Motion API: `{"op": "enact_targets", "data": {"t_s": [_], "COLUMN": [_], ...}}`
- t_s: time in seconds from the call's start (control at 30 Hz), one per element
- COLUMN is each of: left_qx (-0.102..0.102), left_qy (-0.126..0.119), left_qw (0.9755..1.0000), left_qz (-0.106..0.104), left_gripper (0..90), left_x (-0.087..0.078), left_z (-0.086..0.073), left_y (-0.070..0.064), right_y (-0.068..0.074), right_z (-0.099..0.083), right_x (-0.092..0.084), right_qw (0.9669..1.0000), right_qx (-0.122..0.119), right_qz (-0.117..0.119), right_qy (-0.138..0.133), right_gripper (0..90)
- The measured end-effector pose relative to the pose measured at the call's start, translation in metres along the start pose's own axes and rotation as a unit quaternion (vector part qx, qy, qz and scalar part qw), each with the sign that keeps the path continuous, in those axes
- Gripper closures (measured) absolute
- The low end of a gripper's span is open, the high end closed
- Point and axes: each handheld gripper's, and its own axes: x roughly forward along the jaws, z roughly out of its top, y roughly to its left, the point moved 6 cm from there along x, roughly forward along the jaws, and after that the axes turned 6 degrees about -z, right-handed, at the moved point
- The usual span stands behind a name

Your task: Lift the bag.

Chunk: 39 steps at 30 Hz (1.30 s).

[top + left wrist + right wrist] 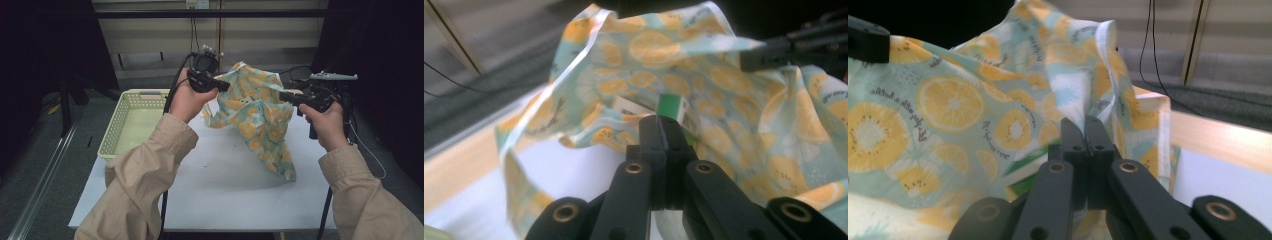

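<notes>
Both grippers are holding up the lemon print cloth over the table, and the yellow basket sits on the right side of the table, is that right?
Not quite. The high view shows the basket at the table's left side. Both the left gripper and right gripper do hold up the lemon-print cloth.

High view: fixed above the person's side, looks forward and down over the white rectangular bench, far enough to take in both forearms. Left gripper view: rides on the gripper, looks along its black fingers, very close on the pale-green lemon-print fabric bag. Right gripper view: same setup, equally close. All three share that bag.
</notes>
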Motion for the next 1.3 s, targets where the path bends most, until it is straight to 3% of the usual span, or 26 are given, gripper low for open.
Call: {"op": "enact_targets", "data": {"t_s": [0.13, 0.2, 0.3, 0.33, 0.37, 0.4, 0.5, 0.6, 0.67, 0.73, 0.9, 1.0, 1.3], "left_qx": [-0.001, -0.003, -0.016, -0.017, -0.018, -0.024, -0.03, -0.02, -0.019, -0.013, 0.011, 0.016, 0.011], "left_qy": [0.014, 0.02, 0.036, 0.034, 0.037, 0.034, 0.021, 0.008, 0.005, -0.001, -0.006, -0.015, -0.011], "left_qw": [0.9999, 0.9998, 0.999, 0.9991, 0.999, 0.999, 0.9992, 0.9993, 0.9992, 0.999, 0.9992, 0.9987, 0.9989], "left_qz": [-0.004, -0.004, -0.023, -0.019, -0.018, -0.017, -0.015, -0.03, -0.034, -0.044, -0.038, -0.046, -0.044], "left_gripper": [90.0, 90.0, 89.9, 84.5, 69.9, 60.8, 31.0, 24.9, 19.4, 17.9, 14.7, 13.7, 11.1], "left_x": [-0.001, 0.002, 0.01, 0.011, 0.012, 0.012, 0.007, 0.0, -0.006, -0.012, -0.029, -0.037, -0.047], "left_z": [-0.007, -0.017, -0.036, -0.042, -0.048, -0.053, -0.069, -0.086, -0.098, -0.111, -0.146, -0.17, -0.242], "left_y": [0.001, 0.002, 0.004, 0.007, 0.008, 0.009, 0.012, 0.012, 0.012, 0.012, 0.011, 0.006, 0.001], "right_y": [0.007, 0.011, 0.017, 0.019, 0.021, 0.024, 0.029, 0.031, 0.03, 0.029, 0.03, 0.032, 0.032], "right_z": [0.007, 0.002, -0.009, -0.013, -0.017, -0.02, -0.028, -0.033, -0.038, -0.046, -0.077, -0.099, -0.165], "right_x": [-0.001, 0.003, 0.012, 0.014, 0.015, 0.017, 0.015, 0.009, 0.005, 0.0, -0.01, -0.016, -0.025], "right_qw": [0.9999, 0.9998, 0.9993, 0.9991, 0.9987, 0.9981, 0.9989, 0.9987, 0.999, 0.9987, 0.997, 0.9961, 0.994], "right_qx": [0.002, 0.005, 0.022, 0.025, 0.032, 0.036, 0.018, 0.017, -0.005, -0.015, -0.046, -0.057, -0.065], "right_qz": [0.011, 0.016, 0.03, 0.034, 0.04, 0.048, 0.041, 0.047, 0.045, 0.045, 0.048, 0.049, 0.044], "right_qy": [-0.007, -0.005, 0.001, 0.003, 0.006, 0.012, 0.011, 0.005, 0.007, 0.019, 0.039, 0.046, 0.077], "right_gripper": [90.0, 89.9, 84.5, 78.6, 70.4, 63.6, 42.8, 32.6, 28.8, 25.7, 23.6, 22.2, 20.3]}}
